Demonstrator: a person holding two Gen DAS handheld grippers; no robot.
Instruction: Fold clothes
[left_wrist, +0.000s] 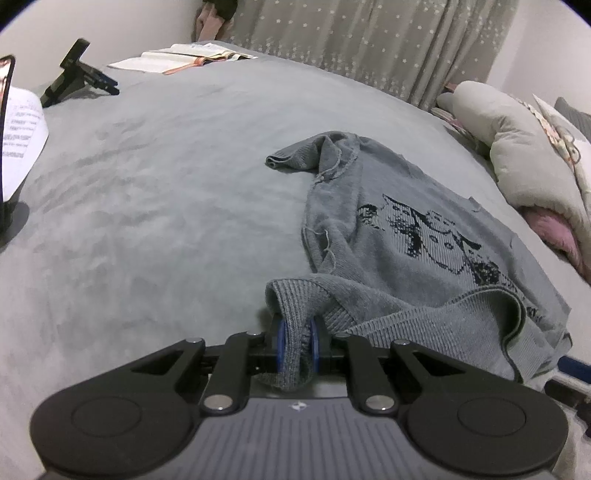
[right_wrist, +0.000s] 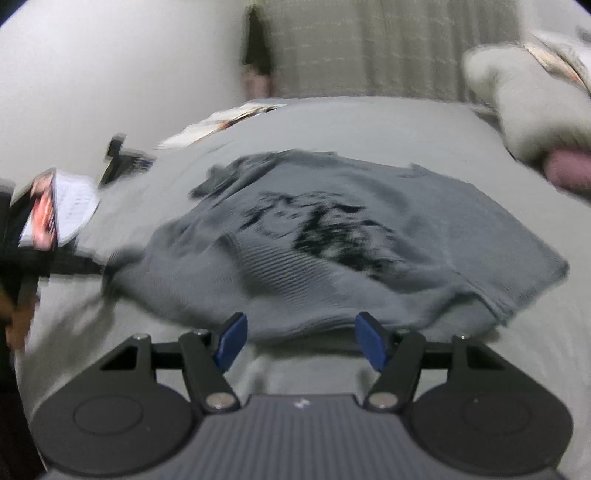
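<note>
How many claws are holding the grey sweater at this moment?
1. The left claw is shut on a ribbed edge of the grey sweater. The right claw is open just before the sweater's near hem, gripping nothing.

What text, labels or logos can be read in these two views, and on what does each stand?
No text can be read.
Printed sheet at the left edge: lines of print, too small to read.
Open book at the far side of the bed: print too small.
Grey sweater: a knitted dark cat picture, no words.
Left gripper body: a small white emblem, no letters.
</note>
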